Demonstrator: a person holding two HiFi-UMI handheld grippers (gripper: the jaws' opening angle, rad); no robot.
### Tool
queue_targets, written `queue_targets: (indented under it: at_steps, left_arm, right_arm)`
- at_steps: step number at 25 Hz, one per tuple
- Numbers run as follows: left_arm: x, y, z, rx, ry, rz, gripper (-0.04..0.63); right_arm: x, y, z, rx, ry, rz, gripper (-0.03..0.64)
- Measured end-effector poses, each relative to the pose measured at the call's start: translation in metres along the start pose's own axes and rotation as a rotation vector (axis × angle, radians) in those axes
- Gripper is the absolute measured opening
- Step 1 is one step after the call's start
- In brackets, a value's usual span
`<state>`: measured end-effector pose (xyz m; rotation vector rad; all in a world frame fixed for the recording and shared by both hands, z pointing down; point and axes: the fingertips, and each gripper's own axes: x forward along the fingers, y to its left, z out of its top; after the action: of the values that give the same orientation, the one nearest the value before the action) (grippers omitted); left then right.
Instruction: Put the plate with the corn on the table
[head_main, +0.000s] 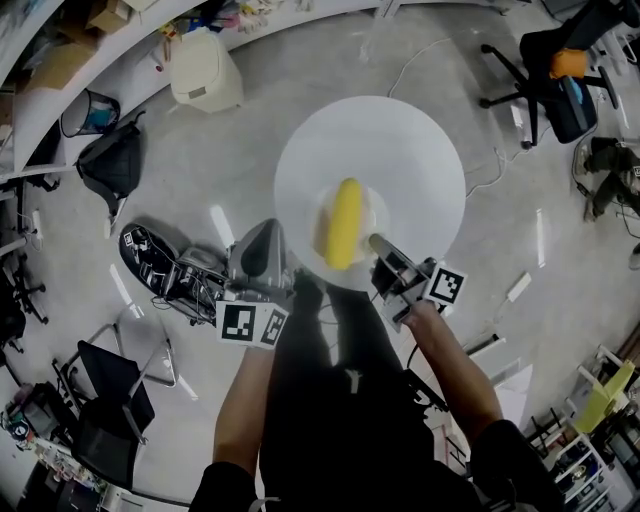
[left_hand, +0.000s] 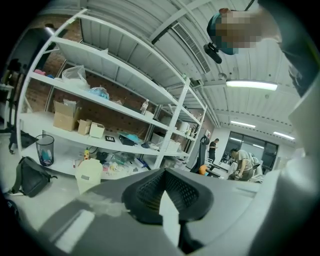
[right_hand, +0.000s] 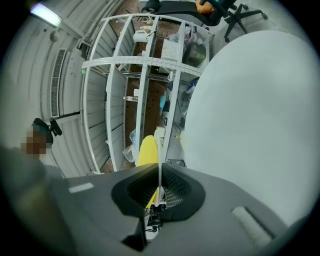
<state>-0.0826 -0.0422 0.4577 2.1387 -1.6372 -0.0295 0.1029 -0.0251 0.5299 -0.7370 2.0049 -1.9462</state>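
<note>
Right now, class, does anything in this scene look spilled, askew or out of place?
Nothing stands out: the corn lies on the plate, which the left gripper and right gripper clamp by its rim over the table.

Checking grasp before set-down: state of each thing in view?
small white plate: held over the round white table, contact unclear
yellow corn cob: lying on the plate
left tool: shut on the plate's rim
right tool: shut on the plate's opposite rim

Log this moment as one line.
left gripper: shut on plate | right gripper: shut on plate | corn: on plate | plate: over table
</note>
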Motion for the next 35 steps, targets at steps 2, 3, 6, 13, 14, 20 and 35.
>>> queue_targets:
  at_steps: [2, 3, 6, 13, 14, 20, 35]
  left_arm:
    - [0.001, 0.001, -0.005, -0.004, -0.001, 0.001, 0.002]
    - [0.002, 0.002, -0.007, -0.008, -0.001, 0.002, 0.002]
    - [0.008, 0.01, -0.014, -0.019, 0.002, 0.007, 0.002]
    - [0.021, 0.019, -0.03, -0.029, 0.006, 0.014, 0.002]
    - [0.022, 0.02, -0.033, -0.03, 0.007, 0.014, 0.002]
    - [0.028, 0.031, -0.047, -0.041, 0.011, 0.022, 0.002]
    - [0.034, 0.04, -0.063, -0.057, 0.021, 0.032, 0.002]
  right_arm:
    - [0.0, -0.004, -0.001, -0.001, 0.004, 0.002, 0.02]
    - [0.002, -0.007, 0.0, -0.002, 0.006, 0.001, 0.02]
    - [0.008, -0.017, 0.0, 0.006, 0.009, -0.001, 0.02]
    - [0.013, -0.038, 0.004, 0.023, 0.012, -0.006, 0.02]
    - [0.013, -0.041, 0.004, 0.023, 0.011, -0.005, 0.02]
    - [0.021, -0.058, 0.003, 0.023, 0.016, -0.005, 0.02]
    - [0.032, -0.087, -0.002, 0.05, 0.048, -0.018, 0.02]
